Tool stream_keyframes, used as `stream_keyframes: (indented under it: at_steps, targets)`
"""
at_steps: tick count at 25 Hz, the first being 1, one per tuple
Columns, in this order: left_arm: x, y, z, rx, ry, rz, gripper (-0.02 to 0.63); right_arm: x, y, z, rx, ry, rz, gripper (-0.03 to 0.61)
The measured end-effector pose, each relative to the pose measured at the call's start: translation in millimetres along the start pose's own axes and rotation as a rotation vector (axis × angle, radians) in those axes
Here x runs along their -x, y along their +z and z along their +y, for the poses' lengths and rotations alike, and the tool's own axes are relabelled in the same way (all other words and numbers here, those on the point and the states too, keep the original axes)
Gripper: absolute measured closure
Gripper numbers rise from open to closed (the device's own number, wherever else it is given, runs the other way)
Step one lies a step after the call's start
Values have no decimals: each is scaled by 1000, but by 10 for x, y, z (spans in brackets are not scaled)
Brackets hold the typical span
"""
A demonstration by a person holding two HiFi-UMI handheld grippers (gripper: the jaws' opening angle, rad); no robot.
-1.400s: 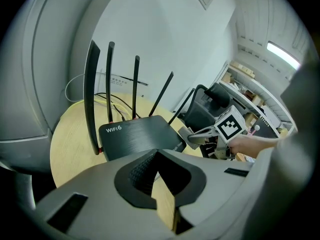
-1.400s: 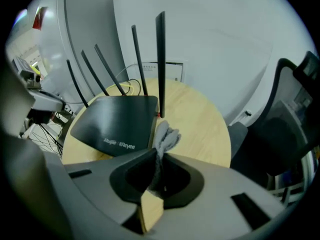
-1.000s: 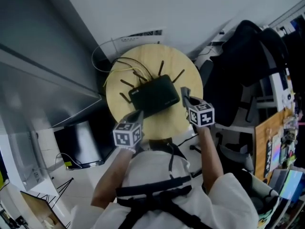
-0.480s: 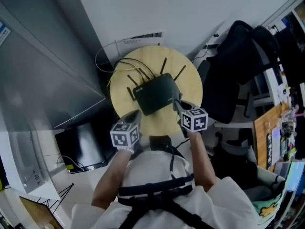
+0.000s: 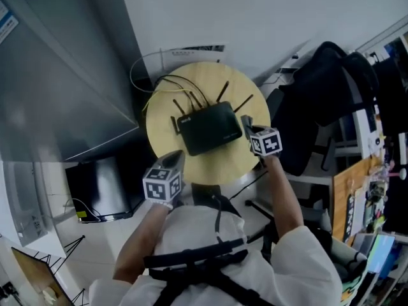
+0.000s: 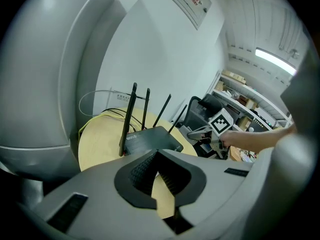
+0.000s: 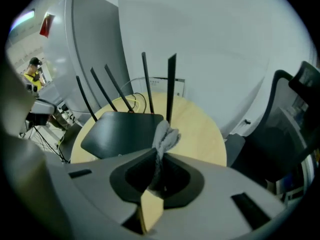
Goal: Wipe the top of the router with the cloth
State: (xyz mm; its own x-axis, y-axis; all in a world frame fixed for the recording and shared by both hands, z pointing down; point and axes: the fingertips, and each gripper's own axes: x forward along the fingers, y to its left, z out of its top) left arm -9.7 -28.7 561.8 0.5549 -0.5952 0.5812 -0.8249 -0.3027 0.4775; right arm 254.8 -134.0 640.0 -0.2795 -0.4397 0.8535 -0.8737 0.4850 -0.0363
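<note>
The cloth [image 7: 166, 135] is clamped in the right gripper [image 5: 246, 123], just beside the right edge of the router [image 5: 210, 127], which lies mid-way on the round desk [image 5: 217, 167]. The left gripper [image 5: 173, 160] is closed on nothing at the near edge. No contact between cloth and router top is seen, so wiping is judged not yet begun.

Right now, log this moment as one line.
right gripper: shut on cloth, at router edge, contact unclear | left gripper: shut, empty | router: on round table

Head view dim, soft shadows; gripper views fisheye-warped, edges vignetted black (ceiling strip light [image 6: 272, 61] glares).
</note>
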Motion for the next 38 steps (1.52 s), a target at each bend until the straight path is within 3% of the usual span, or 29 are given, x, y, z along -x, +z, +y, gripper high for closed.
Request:
stream_keyframes:
  at_steps: [9, 19, 25, 30, 38]
  targets:
    - [-500, 47, -219, 12, 0, 42, 624, -625, -132, -214, 207, 166, 172, 538]
    - [-1069, 158, -459, 6, -8, 84, 624, -988, -130, -111, 348, 373, 204, 538]
    - [-1129, 153, -441, 9, -2, 99, 624, -837, -366, -102, 417, 417, 234, 538]
    - [-1083, 132, -428, -3, -18, 110, 624, -649, -683, -30, 387, 415, 236, 538]
    - [-862, 24, -378, -32, -41, 120, 624, -494, -864, 382, 221, 353, 136, 538]
